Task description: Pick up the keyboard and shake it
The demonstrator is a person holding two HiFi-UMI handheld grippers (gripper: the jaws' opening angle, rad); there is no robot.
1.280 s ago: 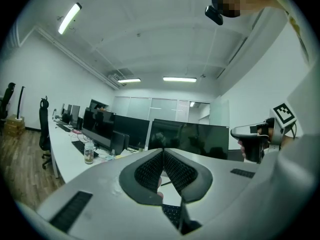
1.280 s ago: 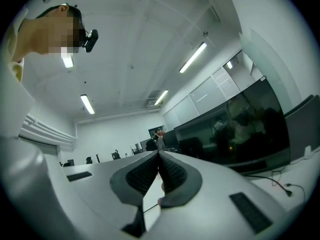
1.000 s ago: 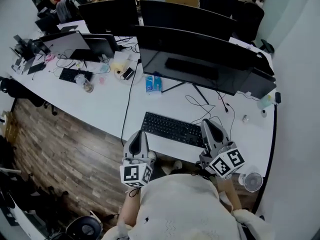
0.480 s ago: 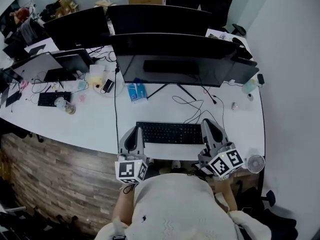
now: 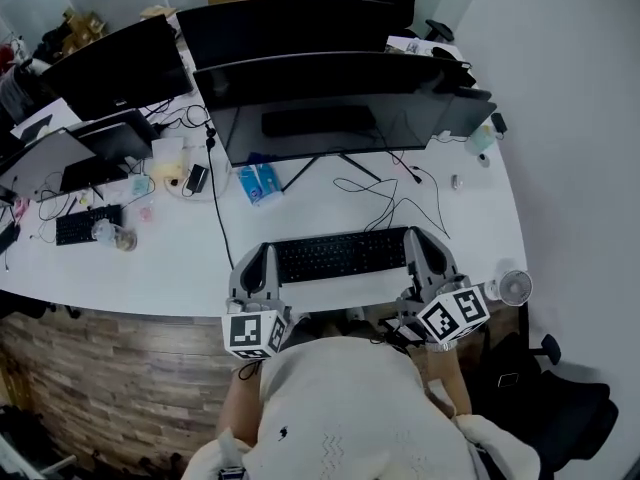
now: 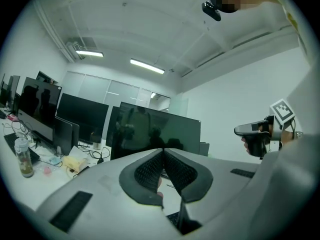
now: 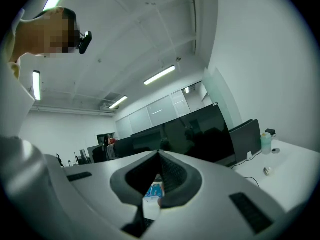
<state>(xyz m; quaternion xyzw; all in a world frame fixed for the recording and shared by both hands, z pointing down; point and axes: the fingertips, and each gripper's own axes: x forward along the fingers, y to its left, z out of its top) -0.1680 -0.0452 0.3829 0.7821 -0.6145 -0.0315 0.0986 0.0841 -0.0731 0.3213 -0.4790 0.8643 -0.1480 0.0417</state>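
We flank the keyboard (image 5: 340, 255) with left hand-held gripper (image 5: 260, 256) and right hand-held gripper (image 5: 420, 238), both pinched together; lifting, shaking remain.

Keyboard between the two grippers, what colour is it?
The keyboard is black; the head view shows it best.

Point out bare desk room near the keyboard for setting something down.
Widest bare desk lies left of the keyboard, between the black cable and the bottle. A smaller patch lies right, by the desk's curved edge. Behind it, loose cables, blue pack and monitor stand crowd.
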